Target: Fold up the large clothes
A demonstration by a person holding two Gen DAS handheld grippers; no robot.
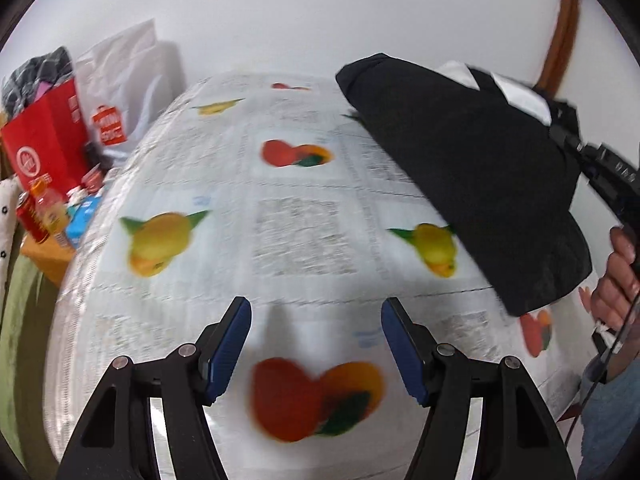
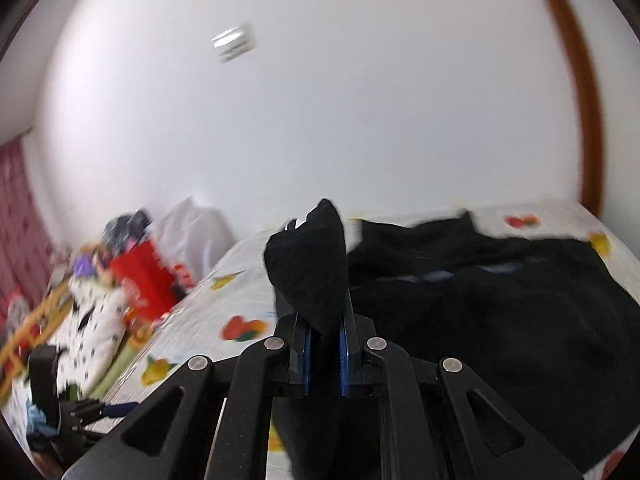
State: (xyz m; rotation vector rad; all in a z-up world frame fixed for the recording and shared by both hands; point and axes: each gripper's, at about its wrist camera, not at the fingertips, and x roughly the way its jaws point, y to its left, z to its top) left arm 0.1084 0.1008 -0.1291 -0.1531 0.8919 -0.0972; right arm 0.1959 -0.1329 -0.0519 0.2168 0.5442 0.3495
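Right gripper raised, jaws clamping black garment, left gripper agape, empty.

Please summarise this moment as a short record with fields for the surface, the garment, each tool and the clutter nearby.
surface: table under a white fruit-print cloth
garment: large black fabric garment, lying partly on the table, one end lifted
right tool: shut on a fold of the black garment, holding it up above the cloth
left tool: open, nothing between its blue pads, over bare cloth
hand: person's hand on the right tool's handle
clutter: red paper bag and white plastic bag beyond the table's left edge
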